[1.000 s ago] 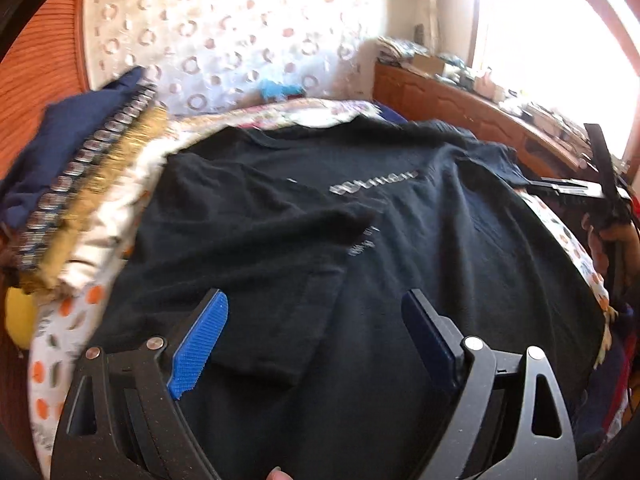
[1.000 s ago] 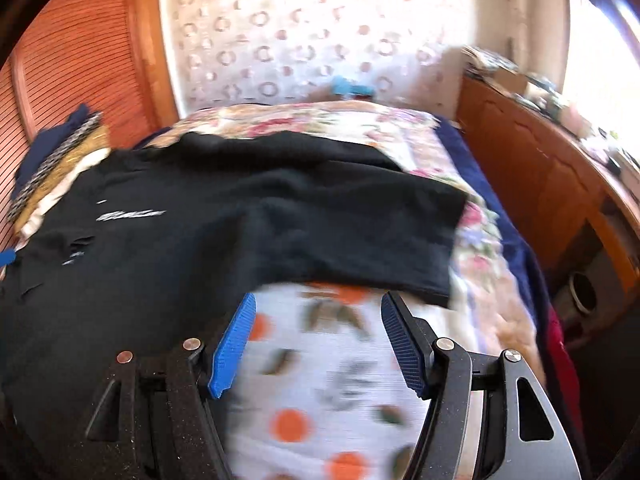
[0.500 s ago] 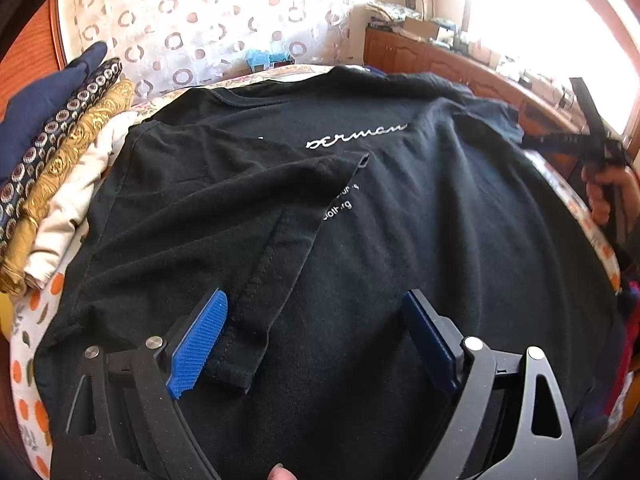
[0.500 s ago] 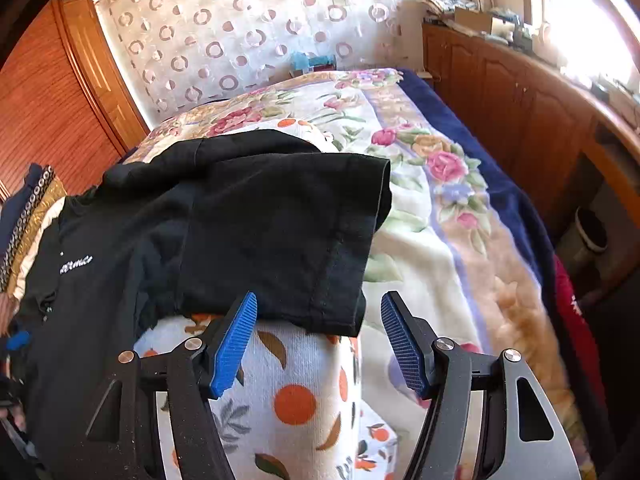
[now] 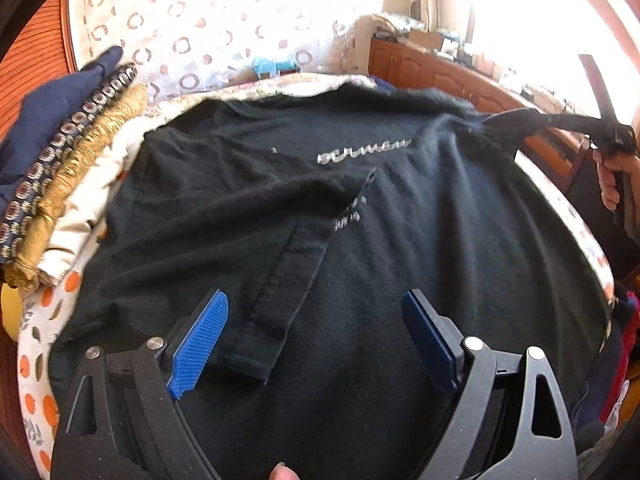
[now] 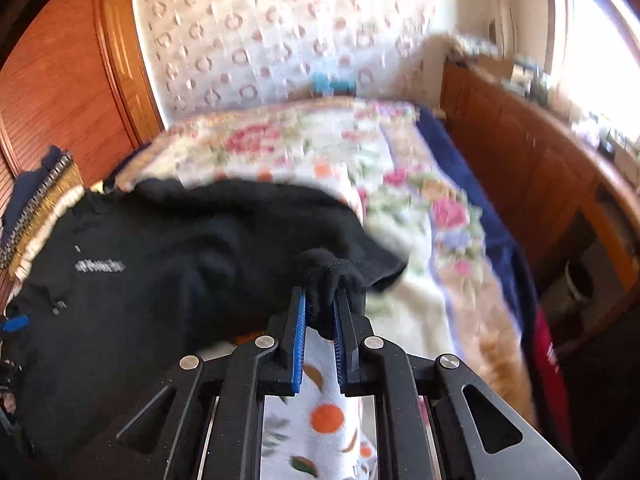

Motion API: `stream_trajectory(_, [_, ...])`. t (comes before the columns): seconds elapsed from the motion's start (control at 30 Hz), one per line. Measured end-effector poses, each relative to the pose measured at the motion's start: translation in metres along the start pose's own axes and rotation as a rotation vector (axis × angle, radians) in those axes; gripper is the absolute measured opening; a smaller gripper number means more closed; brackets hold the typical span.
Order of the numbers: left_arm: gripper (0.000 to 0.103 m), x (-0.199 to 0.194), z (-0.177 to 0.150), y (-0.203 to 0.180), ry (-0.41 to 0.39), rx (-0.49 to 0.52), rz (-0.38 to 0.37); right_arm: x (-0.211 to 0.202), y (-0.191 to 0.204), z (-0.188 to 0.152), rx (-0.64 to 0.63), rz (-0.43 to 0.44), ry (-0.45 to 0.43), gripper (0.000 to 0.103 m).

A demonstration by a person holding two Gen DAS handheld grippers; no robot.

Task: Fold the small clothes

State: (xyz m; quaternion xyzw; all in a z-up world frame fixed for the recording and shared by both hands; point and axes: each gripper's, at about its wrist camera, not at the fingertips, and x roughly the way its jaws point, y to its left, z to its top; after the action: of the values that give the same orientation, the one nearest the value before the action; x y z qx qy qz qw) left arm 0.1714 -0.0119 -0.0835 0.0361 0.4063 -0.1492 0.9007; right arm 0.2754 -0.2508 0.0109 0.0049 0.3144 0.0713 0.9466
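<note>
Folding step: right gripper [image 6: 320, 312], jaws just closed, pinches black T-shirt [image 5: 360, 240] sleeve [image 6: 336, 276].
Left gripper [image 5: 316, 340]: wide apart, empty.
Next: carry sleeve inward, judged.

White script on the black T-shirt [image 5: 360, 240] is blurred, perhaps unreadable.

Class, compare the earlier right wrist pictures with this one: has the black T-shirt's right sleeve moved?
Yes. The sleeve, flat on the floral bedspread before, is now bunched and lifted off it; the right gripper has just been closing on it.
</note>
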Motion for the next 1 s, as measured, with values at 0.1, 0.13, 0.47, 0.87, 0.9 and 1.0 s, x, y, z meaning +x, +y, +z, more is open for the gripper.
stream_trajectory(0.1, [0.089, -0.019, 0.004, 0.003, -0.044, -0.015, -0.012, -0.028, 0.038, 0.019, -0.049, 0.045, -0.076, 0.012])
stream_trajectory(0.13, [0.089, -0.026, 0.005, 0.003, -0.06, -0.017, -0.015, -0.038, 0.056, 0.024, -0.071, 0.07, -0.1, 0.012])
stream_trajectory(0.47, [0.089, -0.062, 0.006, 0.004, -0.122, -0.006, -0.008, -0.093, 0.2, -0.013, -0.269, 0.382, -0.068, 0.018])
stream_trajectory(0.87, [0.089, -0.064, 0.006, -0.005, -0.133, 0.0, -0.028, -0.035, 0.14, -0.003, -0.09, 0.234, 0.012, 0.063])
stream_trajectory(0.9, [0.089, -0.062, 0.006, -0.005, -0.13, 0.003, -0.026, -0.022, 0.144, 0.0, -0.075, 0.218, 0.039, 0.063])
stream_trajectory(1.0, [0.089, -0.06, 0.006, -0.005, -0.128, -0.001, -0.025, 0.002, 0.147, -0.003, -0.047, 0.191, 0.118, 0.063])
